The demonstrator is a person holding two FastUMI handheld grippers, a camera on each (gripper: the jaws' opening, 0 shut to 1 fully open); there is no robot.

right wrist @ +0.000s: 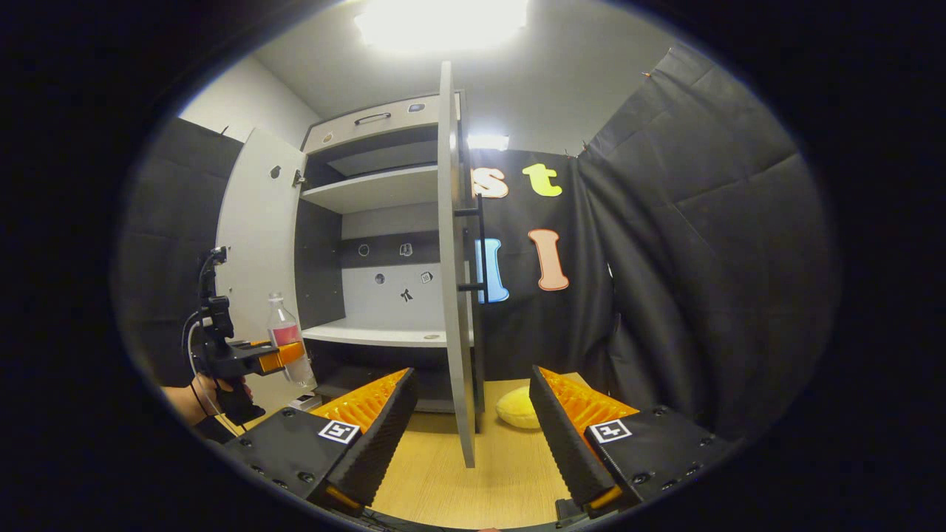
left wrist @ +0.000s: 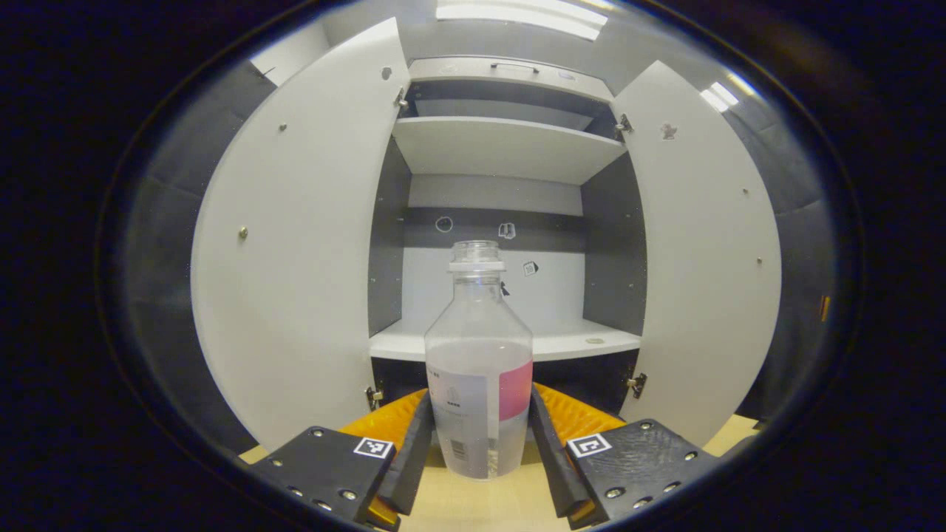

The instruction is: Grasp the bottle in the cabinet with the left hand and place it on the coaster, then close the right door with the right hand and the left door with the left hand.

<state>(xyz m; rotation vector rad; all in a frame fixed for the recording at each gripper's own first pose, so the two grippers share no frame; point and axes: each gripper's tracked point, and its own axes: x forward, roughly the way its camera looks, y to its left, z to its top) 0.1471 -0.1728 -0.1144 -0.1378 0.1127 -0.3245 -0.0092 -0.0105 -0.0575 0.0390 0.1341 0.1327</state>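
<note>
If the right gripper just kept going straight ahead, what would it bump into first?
Probably the edge of the open right door, which stands edge-on between the right gripper fingers' line. Depth is hard to judge.

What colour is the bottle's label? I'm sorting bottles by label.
The bottle has a label part white, part pink; clearest in the left gripper view.

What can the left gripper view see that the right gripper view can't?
Left gripper view: the left gripper clamping the bottle close up, with both cabinet doors spread wide. Right gripper view: the open right gripper, a yellow round thing on the table, and the right door's handle. Both: the bottle, the open cabinet and its shelves.
</note>
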